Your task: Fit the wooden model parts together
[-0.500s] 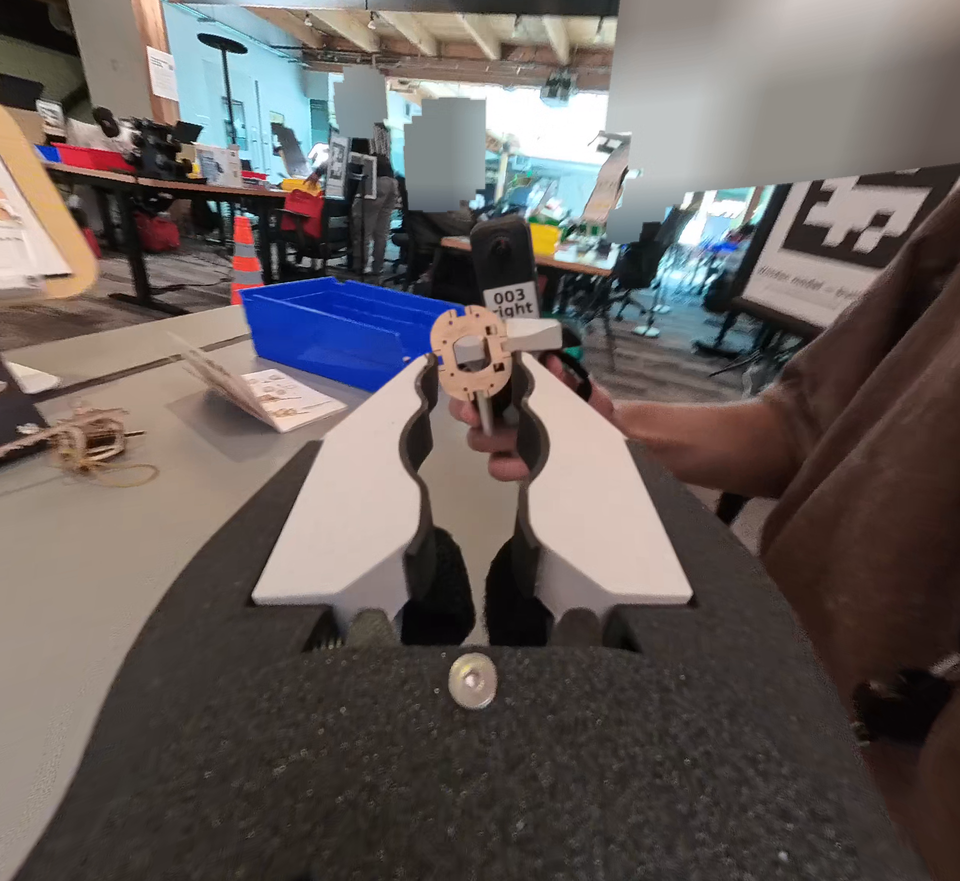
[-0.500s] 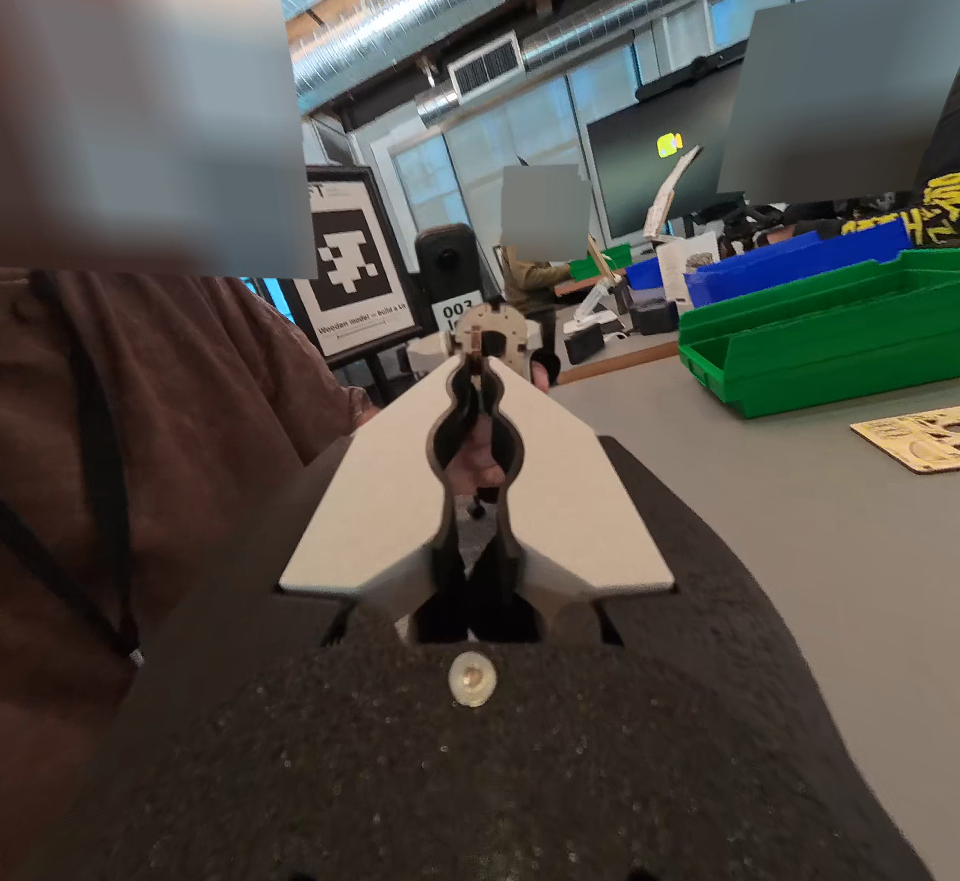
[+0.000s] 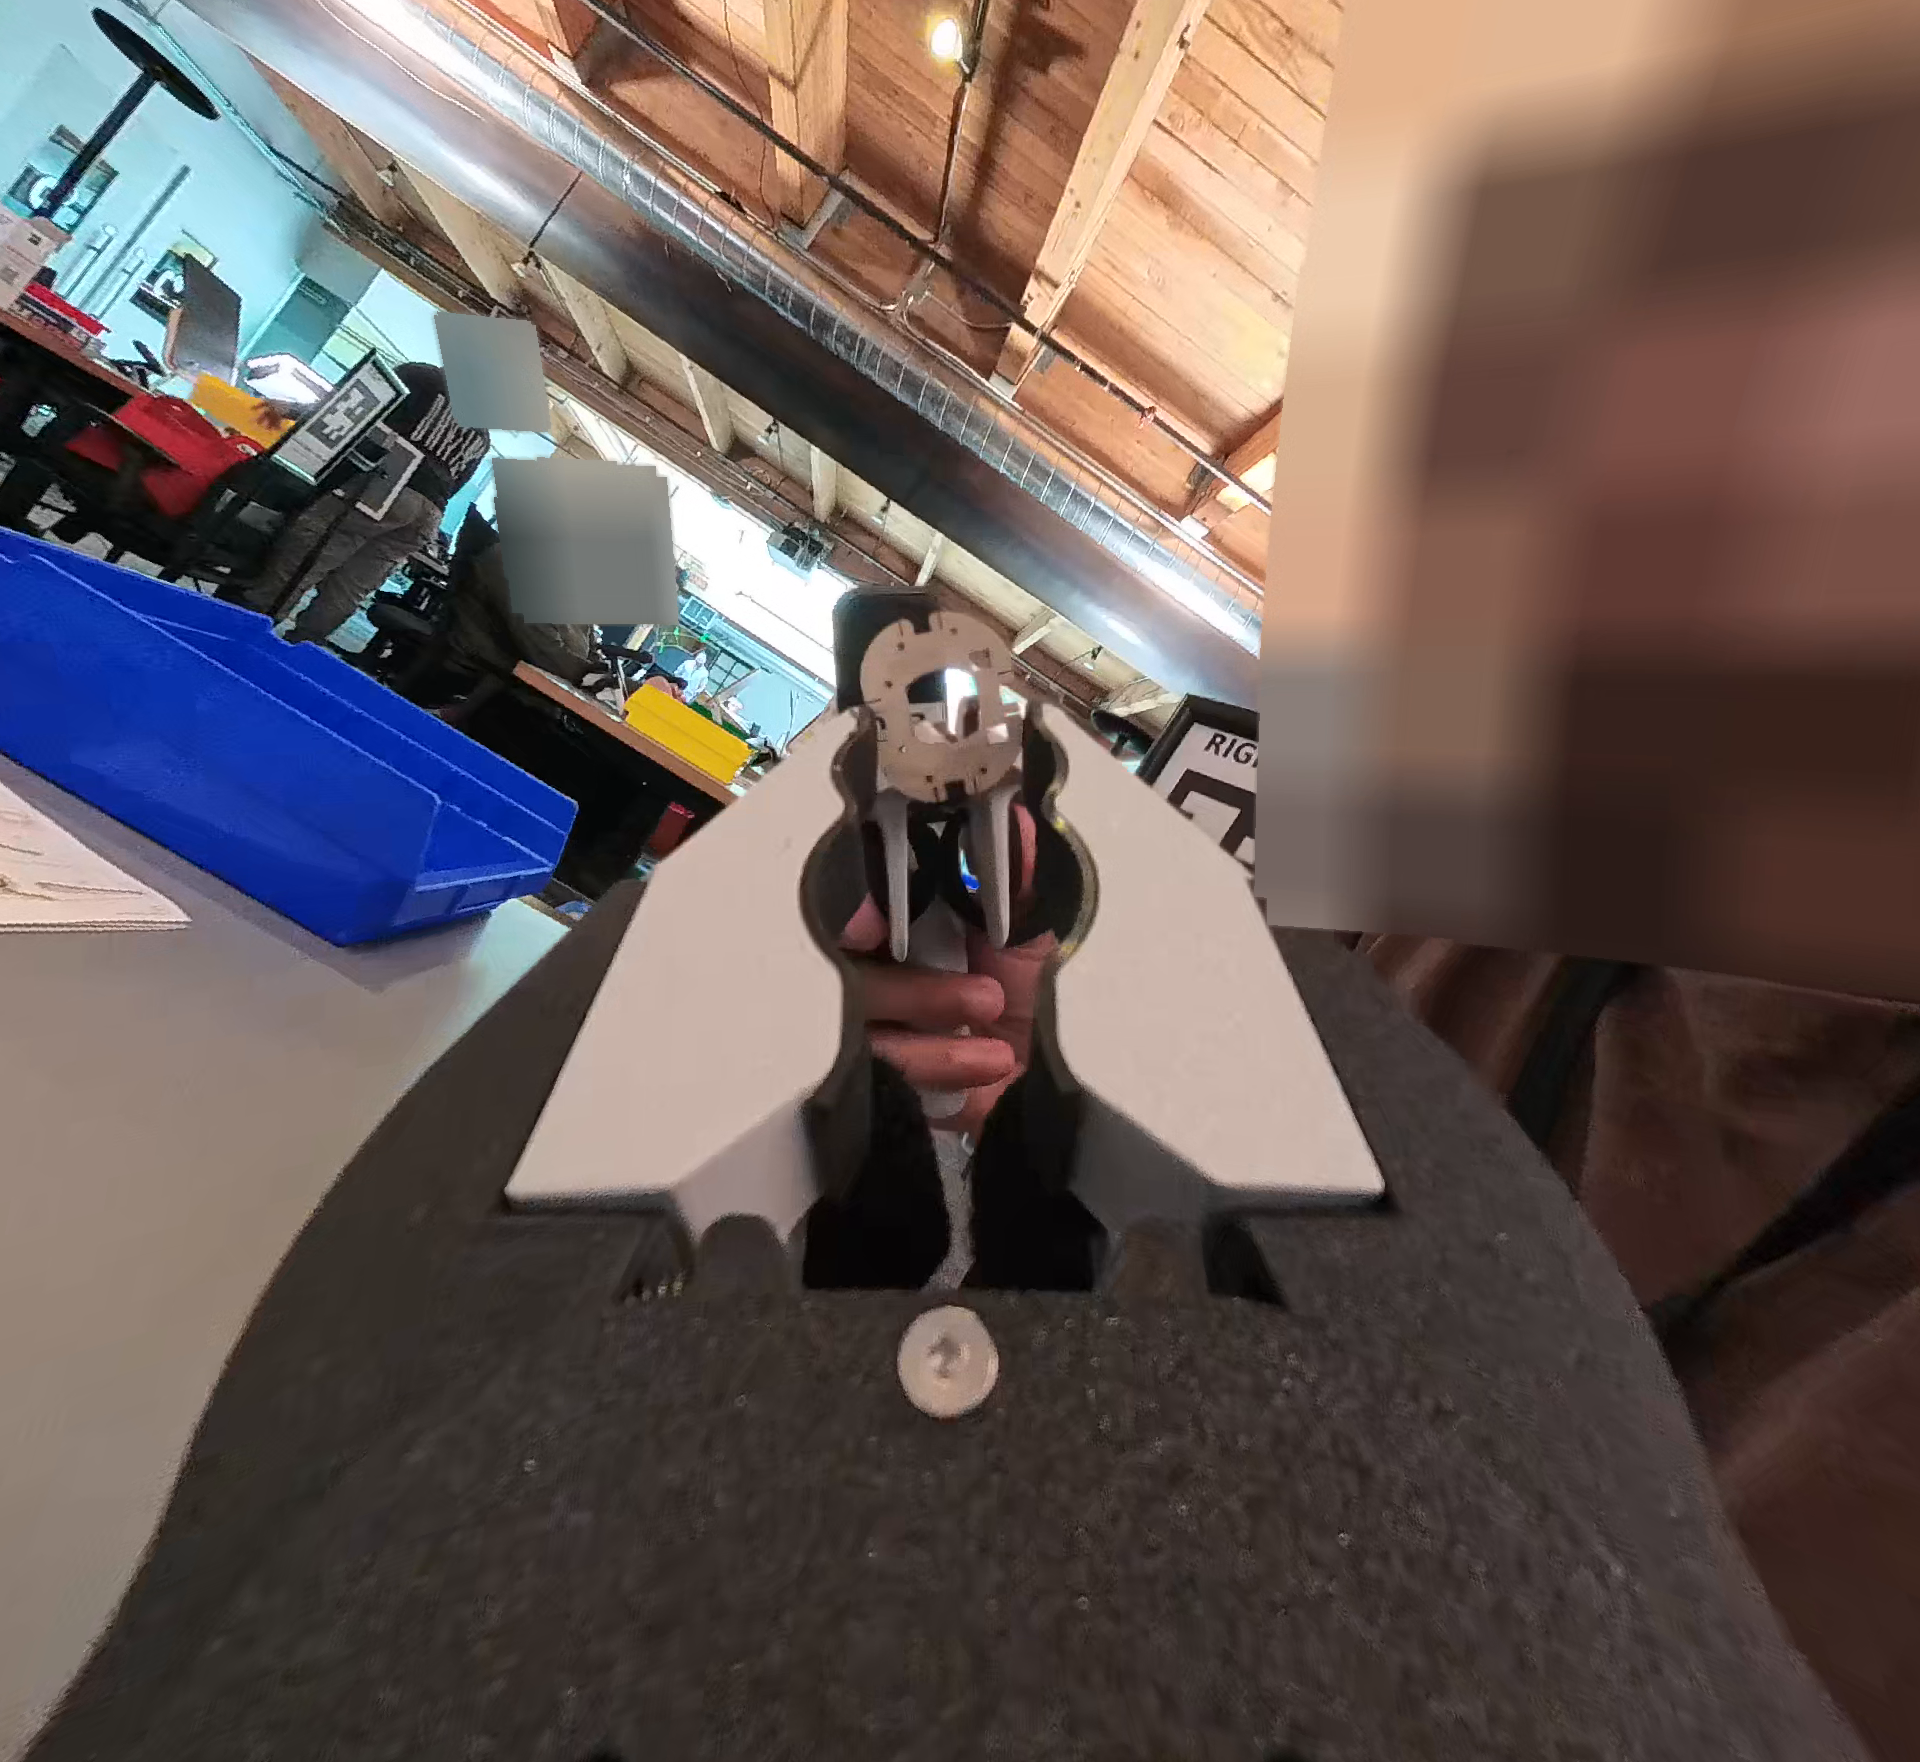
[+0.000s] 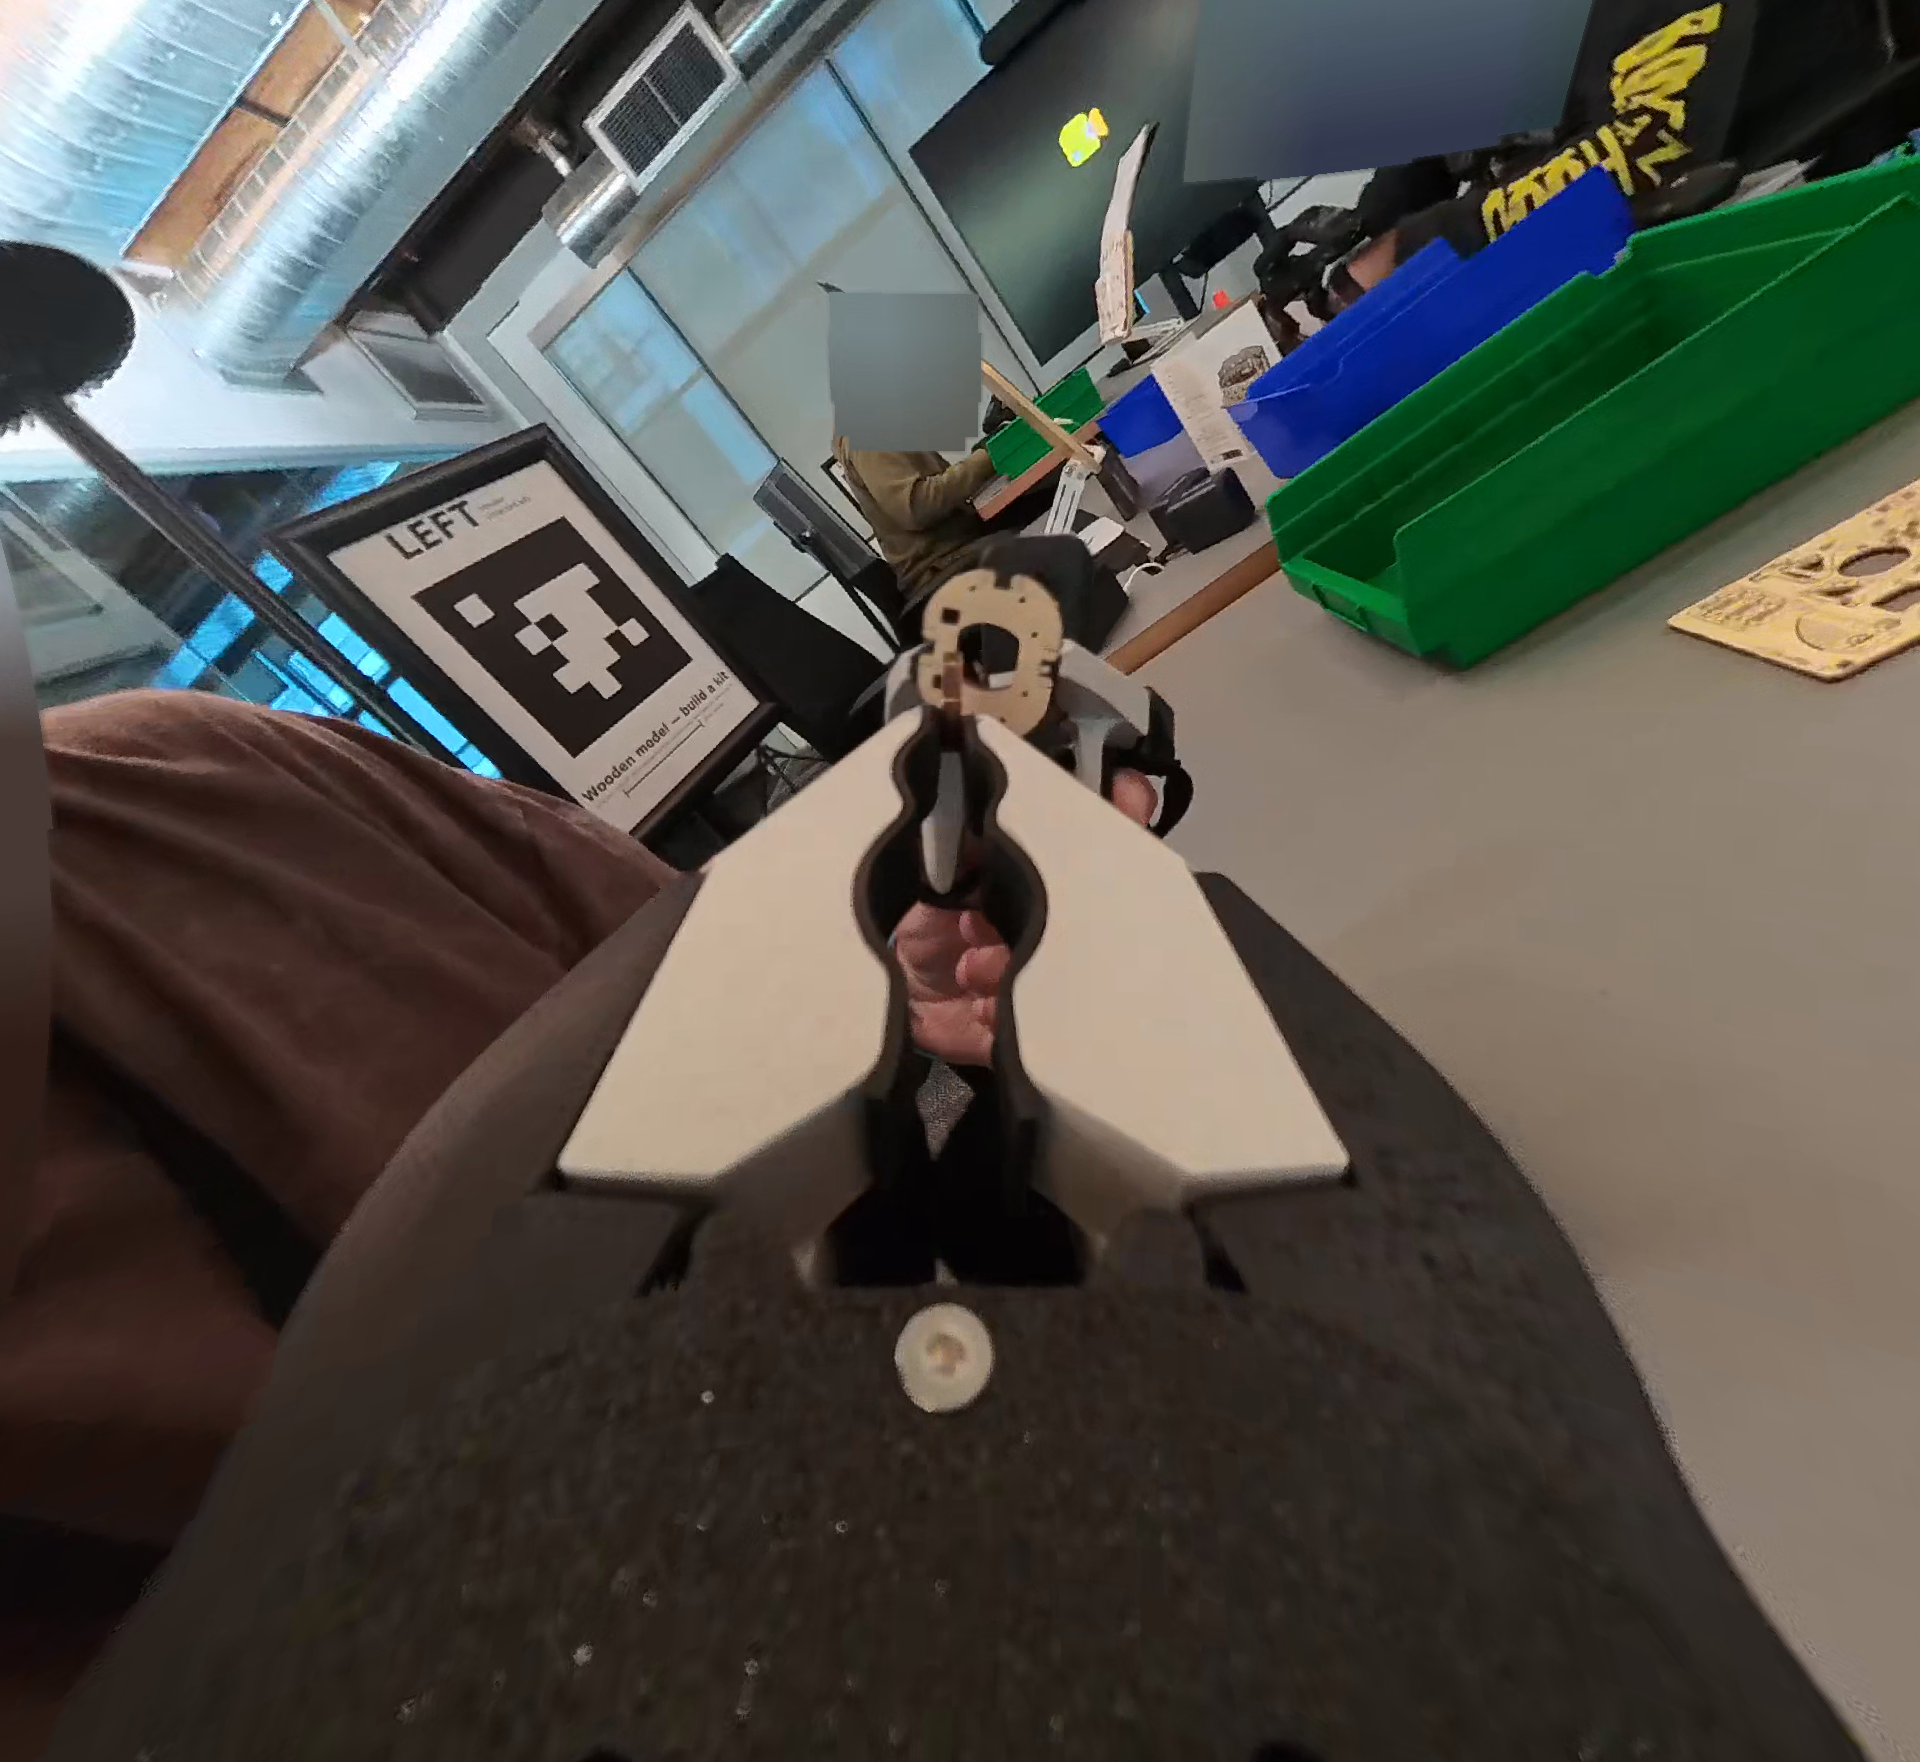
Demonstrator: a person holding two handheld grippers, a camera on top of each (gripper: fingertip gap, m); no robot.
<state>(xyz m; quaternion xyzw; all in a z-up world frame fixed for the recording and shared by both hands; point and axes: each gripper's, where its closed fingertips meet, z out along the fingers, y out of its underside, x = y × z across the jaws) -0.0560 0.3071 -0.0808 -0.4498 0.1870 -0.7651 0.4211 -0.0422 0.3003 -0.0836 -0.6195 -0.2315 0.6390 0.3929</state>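
Observation:
A round, notched wooden disc [image 3: 914,746] with a centre hole is pinched by its edges between the tips of my left gripper [image 3: 940,725], which is shut on it. The disc also shows in the right wrist view [image 4: 1023,637], just past my right gripper [image 4: 951,725]. My right gripper is shut on a small wooden piece [image 4: 948,682] whose end sits at the disc's centre hole. The two grippers face each other, raised above the table. A hand [image 3: 940,1016] holds the right gripper behind the disc.
A grey table [image 4: 1507,933] lies below. A blue bin [image 3: 260,756] and a paper sheet [image 3: 62,881] are at the left. A green bin [image 4: 1558,486] and a wooden parts sheet [image 4: 1818,611] are at the right. A brown sleeve [image 4: 260,933] and a framed marker sign [image 4: 540,632] are near. My left and right fingertips are right by each other.
Both grippers have tilted upward and turned. The right gripper now faces the disc head-on instead of from the side. Both grips are unchanged.

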